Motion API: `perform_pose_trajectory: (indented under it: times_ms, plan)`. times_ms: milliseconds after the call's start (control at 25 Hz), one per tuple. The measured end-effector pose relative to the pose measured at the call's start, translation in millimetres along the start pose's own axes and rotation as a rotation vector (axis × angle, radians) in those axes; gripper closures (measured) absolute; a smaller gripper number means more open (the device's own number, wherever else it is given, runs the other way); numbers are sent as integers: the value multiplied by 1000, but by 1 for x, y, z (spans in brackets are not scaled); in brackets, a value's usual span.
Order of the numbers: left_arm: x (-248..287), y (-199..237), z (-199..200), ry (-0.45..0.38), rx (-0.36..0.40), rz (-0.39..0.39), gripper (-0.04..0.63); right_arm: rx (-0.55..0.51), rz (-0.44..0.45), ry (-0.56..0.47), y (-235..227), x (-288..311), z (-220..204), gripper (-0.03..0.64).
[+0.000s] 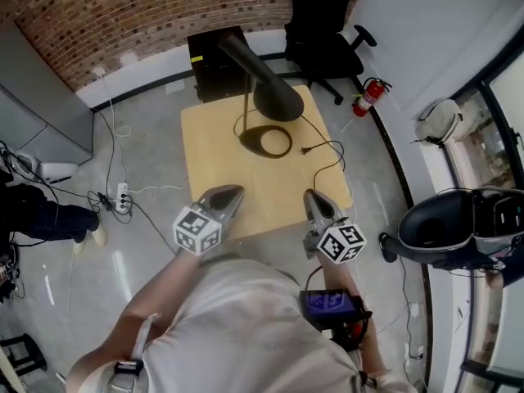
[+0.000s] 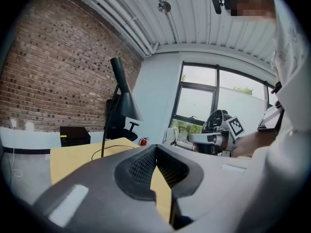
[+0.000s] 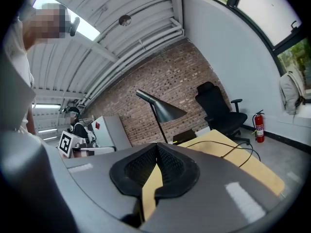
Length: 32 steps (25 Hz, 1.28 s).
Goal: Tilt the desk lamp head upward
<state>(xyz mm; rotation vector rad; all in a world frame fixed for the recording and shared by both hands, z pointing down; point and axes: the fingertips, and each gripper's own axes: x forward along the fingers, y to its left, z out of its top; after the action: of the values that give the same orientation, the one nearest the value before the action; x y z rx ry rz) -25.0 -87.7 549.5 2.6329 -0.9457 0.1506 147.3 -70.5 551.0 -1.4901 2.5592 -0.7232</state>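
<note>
Black desk lamp (image 1: 274, 97) stands at the far end of the wooden worktop (image 1: 213, 170), head angled down over its ring base (image 1: 266, 141), cord (image 1: 326, 148) trailing right, left gripper (image 1: 234, 192) and right gripper (image 1: 312, 196) at the near edge with jaws closed and empty, well apart from the lamp, office chair (image 1: 323, 31), fire extinguisher (image 1: 368, 97) and black box (image 1: 214, 65) behind.

The worktop (image 1: 217, 150) looks like pale wood, smooth and matt. The lamp (image 1: 270, 92) has a dark, smooth, matt shade. The left hand-held gripper (image 1: 236, 191) and the right hand-held gripper (image 1: 312, 195) are grey matt plastic with black ribbed pads (image 2: 141, 169). The floor (image 1: 147, 154) is grey and glossy. The wall (image 1: 123, 15) is rough brick.
</note>
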Motion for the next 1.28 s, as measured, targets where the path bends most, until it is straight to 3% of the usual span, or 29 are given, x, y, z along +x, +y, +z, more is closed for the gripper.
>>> perform_pose_trajectory:
  times_ms: [600, 960, 1280]
  plan:
    - [14, 71, 30, -23, -7, -67, 594, -61, -78, 16, 3, 69, 29, 604]
    - [26, 83, 54, -55, 12, -43, 594, -86, -49, 35, -3, 90, 39, 604]
    - [46, 84, 62, -65, 7, 11, 594, -72, -31, 37, -35, 112, 52, 604]
